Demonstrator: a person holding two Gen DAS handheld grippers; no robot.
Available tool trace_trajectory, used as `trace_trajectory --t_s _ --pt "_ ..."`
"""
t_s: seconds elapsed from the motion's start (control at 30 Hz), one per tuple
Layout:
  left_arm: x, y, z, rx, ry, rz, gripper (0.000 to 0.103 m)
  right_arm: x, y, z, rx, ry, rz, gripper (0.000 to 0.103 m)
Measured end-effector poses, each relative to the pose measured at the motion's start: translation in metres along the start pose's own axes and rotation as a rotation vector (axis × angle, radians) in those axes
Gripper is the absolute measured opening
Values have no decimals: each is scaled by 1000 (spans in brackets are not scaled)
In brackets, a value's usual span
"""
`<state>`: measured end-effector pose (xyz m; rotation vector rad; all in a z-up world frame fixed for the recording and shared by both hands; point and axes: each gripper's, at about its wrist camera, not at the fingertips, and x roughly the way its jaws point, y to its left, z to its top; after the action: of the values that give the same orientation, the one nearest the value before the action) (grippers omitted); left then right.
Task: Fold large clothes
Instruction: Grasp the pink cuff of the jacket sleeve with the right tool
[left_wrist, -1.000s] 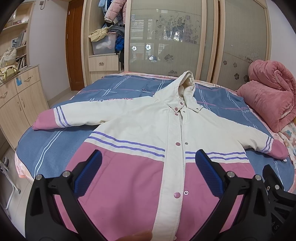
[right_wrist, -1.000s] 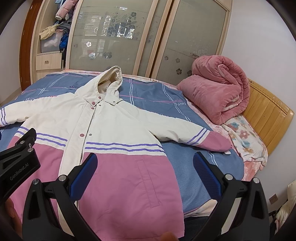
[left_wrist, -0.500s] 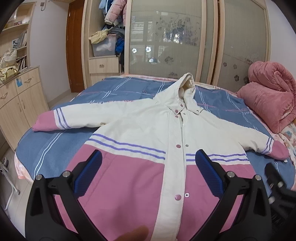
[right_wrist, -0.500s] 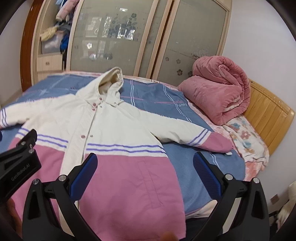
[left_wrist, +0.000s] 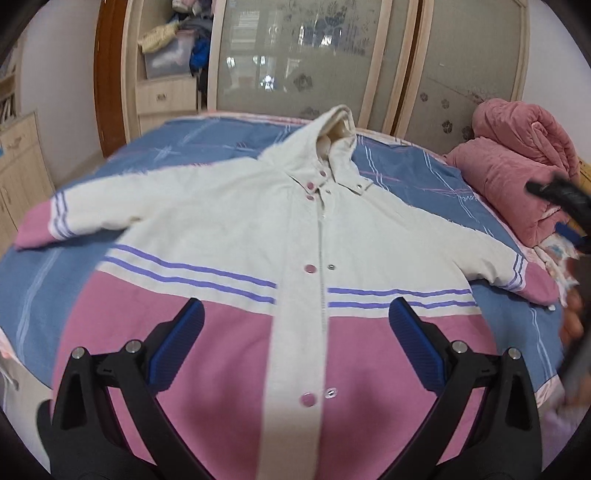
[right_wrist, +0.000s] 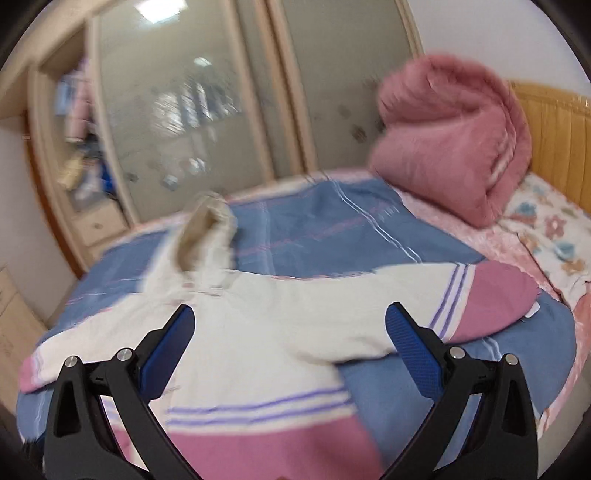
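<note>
A cream and pink hooded jacket lies flat, front up, on the bed, both sleeves spread out. Its right sleeve with a pink cuff shows in the right wrist view, the jacket body below it. My left gripper is open and empty above the pink hem part. My right gripper is open and empty above the jacket's right shoulder and sleeve. Part of the right gripper shows at the right edge of the left wrist view.
The bed has a blue striped cover. A rolled pink quilt lies at the head by the wooden headboard. Sliding wardrobe doors stand behind the bed. A cabinet stands at the left.
Both grippers moved forward over the jacket. The right gripper swung right and up towards the right sleeve; its view is blurred by motion. Both stay open.
</note>
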<state>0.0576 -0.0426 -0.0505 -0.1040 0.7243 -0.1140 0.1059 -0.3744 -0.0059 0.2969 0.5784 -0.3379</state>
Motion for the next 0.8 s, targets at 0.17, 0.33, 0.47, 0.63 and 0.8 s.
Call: trace_trajectory --t_s 0.17,0.33,0.47,0.63,0.8 --pt "29 -22 4 7 -12 32 101 83 -109 -19 252 109 -207 102" --pt "83 -65 7 70 69 17 101 99 -206 -42 573 153 -406 101" --pt "132 -111 -1 102 191 -64 101 95 -245 -50 738 141 -417 101" --pt "157 -157 -13 199 254 -118 101 130 -269 -54 822 234 -270 101" --pt "157 -156 -18 228 239 -90 101 127 -277 -45 812 167 -263 46"
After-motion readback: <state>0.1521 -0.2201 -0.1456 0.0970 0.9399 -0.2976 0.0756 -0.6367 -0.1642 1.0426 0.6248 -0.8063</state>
